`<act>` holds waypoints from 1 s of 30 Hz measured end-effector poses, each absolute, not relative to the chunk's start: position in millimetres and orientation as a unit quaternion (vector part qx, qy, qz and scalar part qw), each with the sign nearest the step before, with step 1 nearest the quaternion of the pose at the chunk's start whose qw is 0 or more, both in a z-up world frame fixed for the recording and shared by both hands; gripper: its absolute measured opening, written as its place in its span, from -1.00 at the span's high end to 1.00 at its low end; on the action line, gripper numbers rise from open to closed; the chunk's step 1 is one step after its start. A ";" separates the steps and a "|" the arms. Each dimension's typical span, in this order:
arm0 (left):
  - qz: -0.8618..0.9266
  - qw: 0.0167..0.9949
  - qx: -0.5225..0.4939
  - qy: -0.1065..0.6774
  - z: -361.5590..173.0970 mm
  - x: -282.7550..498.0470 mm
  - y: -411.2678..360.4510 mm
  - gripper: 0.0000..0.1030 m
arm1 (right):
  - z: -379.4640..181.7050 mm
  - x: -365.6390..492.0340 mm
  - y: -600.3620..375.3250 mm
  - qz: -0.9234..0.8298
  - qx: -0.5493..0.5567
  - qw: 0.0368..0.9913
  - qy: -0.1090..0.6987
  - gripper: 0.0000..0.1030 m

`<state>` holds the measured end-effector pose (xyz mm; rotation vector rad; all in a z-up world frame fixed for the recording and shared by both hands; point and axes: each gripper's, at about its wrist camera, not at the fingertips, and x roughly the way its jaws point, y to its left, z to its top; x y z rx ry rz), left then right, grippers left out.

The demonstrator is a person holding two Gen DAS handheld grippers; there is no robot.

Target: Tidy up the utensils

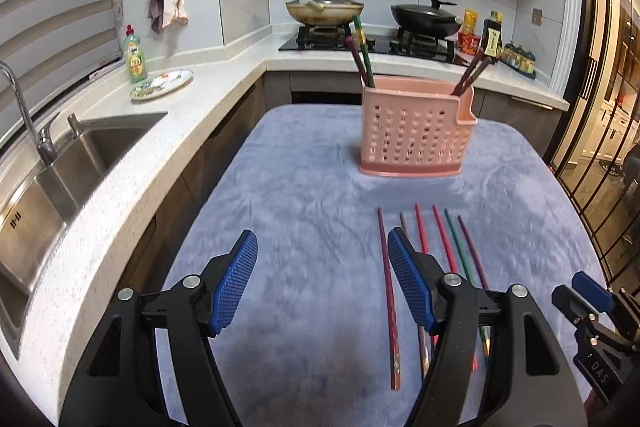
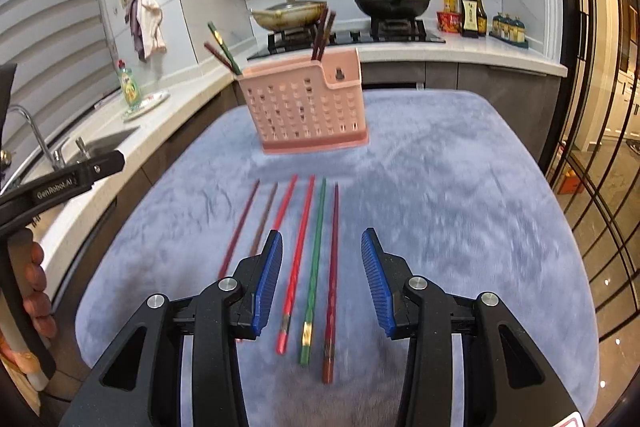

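Observation:
A pink perforated utensil holder (image 1: 416, 131) (image 2: 308, 111) stands on the blue cloth, with chopsticks upright in its left end (image 1: 362, 55) and right end (image 1: 472, 73). Several loose chopsticks lie side by side in front of it: a dark red one (image 1: 388, 291) (image 2: 240, 227), a brown one (image 2: 264, 219), two red ones (image 2: 298, 259), a green one (image 2: 316, 267) and a maroon one (image 2: 332, 279). My left gripper (image 1: 320, 247) is open and empty, left of the row. My right gripper (image 2: 322, 247) is open and empty above the red, green and maroon chopsticks.
The blue cloth (image 1: 304, 195) covers the table. A counter with a sink (image 1: 60, 179), a dish soap bottle (image 1: 135, 55) and a plate (image 1: 162, 85) runs along the left. A stove with two pans (image 1: 324, 11) is behind. Glass doors (image 2: 600, 107) stand at the right.

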<state>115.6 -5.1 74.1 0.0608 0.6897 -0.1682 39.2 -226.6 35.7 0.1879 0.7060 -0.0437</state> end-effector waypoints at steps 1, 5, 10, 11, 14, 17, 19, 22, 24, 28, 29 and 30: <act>-0.082 0.934 0.028 0.346 67.5 112.1 -3.6 -0.25 | 30.9 37.3 -225.5 -0.021 0.091 0.932 0.350 0.22; -0.080 0.928 0.026 0.362 50.1 102.5 0.2 -0.25 | 7.3 26.5 -220.3 -0.024 0.087 0.924 0.372 0.22; -0.077 0.921 0.029 0.380 31.3 93.5 2.2 -0.25 | -10.5 21.4 -220.3 -0.030 0.087 0.917 0.389 0.22; -0.078 0.920 0.030 0.383 28.9 92.1 2.0 -0.25 | -13.8 20.5 -220.6 -0.031 0.087 0.916 0.391 0.22; -0.078 0.916 0.033 0.392 19.6 87.8 2.1 -0.25 | -21.9 19.4 -220.6 -0.033 0.086 0.913 0.399 0.22; -0.077 0.912 0.033 0.401 11.7 85.5 3.1 -0.25 | -29.0 20.8 -219.0 -0.033 0.084 0.910 0.405 0.26; -0.077 0.910 0.034 0.407 7.1 84.5 2.8 -0.25 | -32.9 21.9 -218.1 -0.032 0.083 0.908 0.409 0.31; -0.076 0.907 0.036 0.412 1.9 82.8 3.6 -0.25 | -38.9 23.8 -216.9 -0.033 0.079 0.906 0.416 0.44; -0.076 0.905 0.036 0.416 -1.9 82.2 4.3 -0.25 | -43.5 24.9 -216.8 -0.033 0.078 0.903 0.420 0.52; -0.078 0.901 0.035 0.424 -8.3 81.2 4.0 -0.25 | -49.8 27.3 -216.7 -0.034 0.077 0.900 0.427 0.64; -0.079 0.900 0.034 0.426 -9.7 81.2 3.6 -0.25 | -50.6 27.5 -216.4 -0.035 0.075 0.901 0.426 0.66; -0.080 0.899 0.033 0.429 -11.2 81.2 2.8 -0.25 | -50.6 28.0 -216.1 -0.035 0.074 0.901 0.426 0.66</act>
